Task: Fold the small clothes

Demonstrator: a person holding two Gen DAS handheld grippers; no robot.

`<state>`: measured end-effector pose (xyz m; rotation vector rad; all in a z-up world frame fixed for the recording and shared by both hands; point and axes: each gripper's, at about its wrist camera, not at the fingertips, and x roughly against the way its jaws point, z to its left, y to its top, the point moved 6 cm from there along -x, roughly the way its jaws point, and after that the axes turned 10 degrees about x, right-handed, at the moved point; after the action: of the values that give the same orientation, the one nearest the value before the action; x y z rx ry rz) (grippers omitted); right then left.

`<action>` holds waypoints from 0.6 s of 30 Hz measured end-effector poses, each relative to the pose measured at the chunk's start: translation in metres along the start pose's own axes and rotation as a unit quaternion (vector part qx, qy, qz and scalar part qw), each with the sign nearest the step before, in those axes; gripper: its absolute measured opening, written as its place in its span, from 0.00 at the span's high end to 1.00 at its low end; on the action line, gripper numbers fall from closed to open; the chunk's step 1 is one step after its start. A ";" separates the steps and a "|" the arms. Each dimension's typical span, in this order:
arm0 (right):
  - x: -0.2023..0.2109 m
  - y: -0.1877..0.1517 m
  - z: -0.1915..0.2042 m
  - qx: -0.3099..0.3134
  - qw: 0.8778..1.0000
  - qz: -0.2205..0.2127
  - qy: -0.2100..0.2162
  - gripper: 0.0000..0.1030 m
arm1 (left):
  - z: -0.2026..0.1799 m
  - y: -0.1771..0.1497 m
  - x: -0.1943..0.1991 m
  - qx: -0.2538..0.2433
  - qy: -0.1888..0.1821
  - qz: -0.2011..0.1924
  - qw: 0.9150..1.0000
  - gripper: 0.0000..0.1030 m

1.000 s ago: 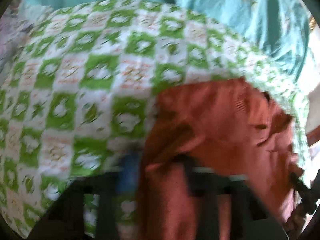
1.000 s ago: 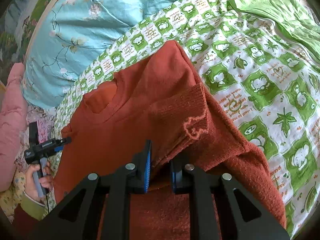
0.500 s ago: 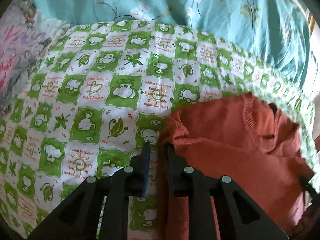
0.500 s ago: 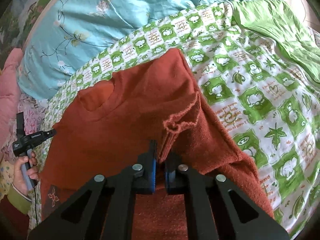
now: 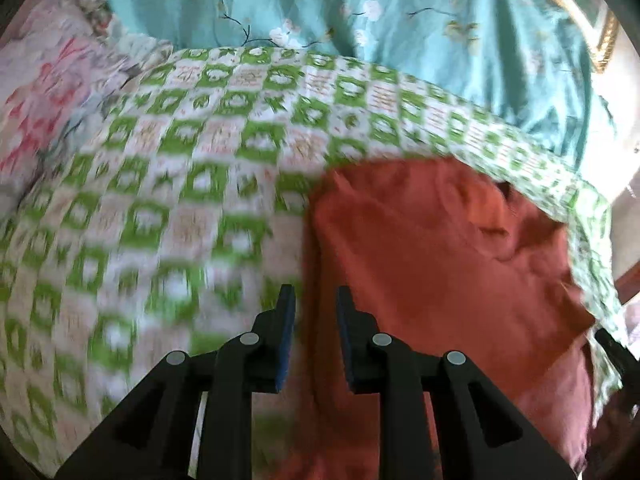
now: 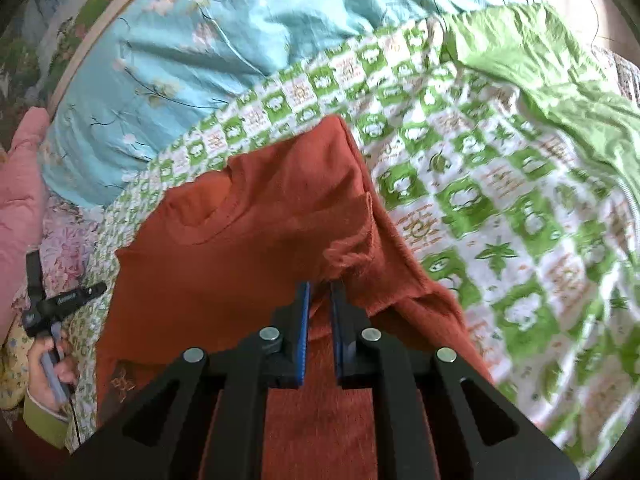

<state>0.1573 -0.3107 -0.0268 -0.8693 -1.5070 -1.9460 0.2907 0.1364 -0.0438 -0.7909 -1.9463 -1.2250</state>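
Note:
A small rust-orange knitted sweater (image 6: pixel 248 240) lies on a green-and-white checked quilt (image 6: pixel 500 200), its neck opening to the upper left. My right gripper (image 6: pixel 320 286) is shut on the sweater's folded-over sleeve cuff (image 6: pixel 348 252) and holds it above the sweater's body. In the left wrist view, which is motion-blurred, the sweater (image 5: pixel 440 264) fills the lower right. My left gripper (image 5: pixel 314 300) is open and empty, its jaws standing over the sweater's left edge where it meets the quilt (image 5: pixel 180 184).
A turquoise flowered bedcover (image 6: pixel 192 60) lies beyond the quilt. A plain green cloth (image 6: pixel 540 64) is bunched at the upper right. The left hand-held gripper and the hand on it (image 6: pixel 52 320) show at the left edge. A pink flowered fabric (image 5: pixel 44 92) lies at the far left.
My left gripper has opened and let go of the sweater's edge, and the sweater now lies flatter. My right gripper still holds the sleeve cuff and has shifted slightly.

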 end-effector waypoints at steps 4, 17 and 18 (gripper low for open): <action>0.022 -0.006 0.005 0.011 1.000 -0.004 0.009 0.89 | -0.009 -0.041 0.030 0.004 -0.021 0.006 1.000 0.70; 0.102 -0.067 0.022 0.064 0.996 0.011 0.059 0.58 | 0.018 -0.183 0.120 0.017 -0.039 0.050 0.998 0.52; 0.107 -0.072 0.021 0.068 0.996 0.014 0.062 0.58 | 0.022 -0.190 0.125 0.020 -0.039 0.053 0.998 0.50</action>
<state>0.0380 -0.2756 0.0120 -0.6958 -1.5254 -1.8181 0.0642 0.1031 -0.0441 -0.9220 -1.9585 -1.1048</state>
